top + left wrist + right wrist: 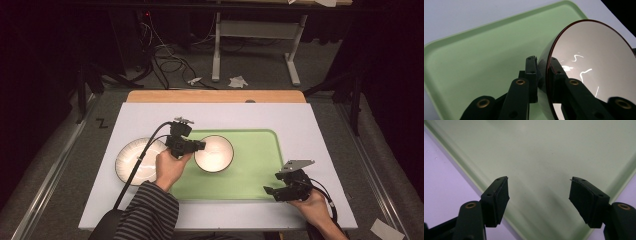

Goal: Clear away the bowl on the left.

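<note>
A cream bowl (214, 153) with a dark rim sits over the left half of the green tray (255, 167). My left gripper (199, 145) is shut on the bowl's left rim; in the left gripper view the rim (548, 72) passes between the two black jaws, one pad inside the bowl (594, 57) and one outside, with the tray (481, 60) behind. A cream plate (137, 161) lies on the white table left of the tray. My right gripper (271, 191) hovers open at the tray's front right corner, its jaws wide apart over bare tray (539, 165).
The white tabletop (300, 120) has a wooden strip (215, 96) along its far edge. Beyond it are a table frame (252, 50), cables (167, 60) and paper scraps (237, 81) on the floor. A striped sleeve (150, 215) reaches in from the front.
</note>
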### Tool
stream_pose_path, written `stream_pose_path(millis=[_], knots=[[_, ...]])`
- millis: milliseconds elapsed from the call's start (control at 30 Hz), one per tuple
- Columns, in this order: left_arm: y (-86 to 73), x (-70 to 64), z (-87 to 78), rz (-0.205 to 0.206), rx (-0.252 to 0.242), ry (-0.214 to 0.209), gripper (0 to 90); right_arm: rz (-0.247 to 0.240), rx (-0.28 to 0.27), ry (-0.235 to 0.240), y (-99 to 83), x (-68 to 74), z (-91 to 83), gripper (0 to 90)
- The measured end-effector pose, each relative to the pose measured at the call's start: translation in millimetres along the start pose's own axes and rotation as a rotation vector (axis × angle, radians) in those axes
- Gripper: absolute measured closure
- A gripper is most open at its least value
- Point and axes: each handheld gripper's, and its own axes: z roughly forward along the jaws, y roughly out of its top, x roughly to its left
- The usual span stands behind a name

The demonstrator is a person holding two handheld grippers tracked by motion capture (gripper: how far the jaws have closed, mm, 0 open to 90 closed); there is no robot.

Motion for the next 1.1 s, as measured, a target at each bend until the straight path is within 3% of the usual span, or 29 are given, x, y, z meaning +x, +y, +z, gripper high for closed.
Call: stream_pose_path(millis=[400, 800, 1100], knots=[[13.5, -4.4, 32.4, -0.012, 0.035, 0.000, 80.2, -0.006, -0.004, 0.002, -0.3, -0.9, -0.4, 33.4], [16.3, 9.7, 55.1, -0.062, 0.064, 0.042, 80.0, -0.003, -0.006, 0.004, -0.4, -1.0, 0.2, 33.4], [16.7, 17.3, 61.3, -0.097, 0.068, 0.051, 80.0, -0.008, -0.005, 0.004, -0.5, -1.1, -0.2, 33.4]])
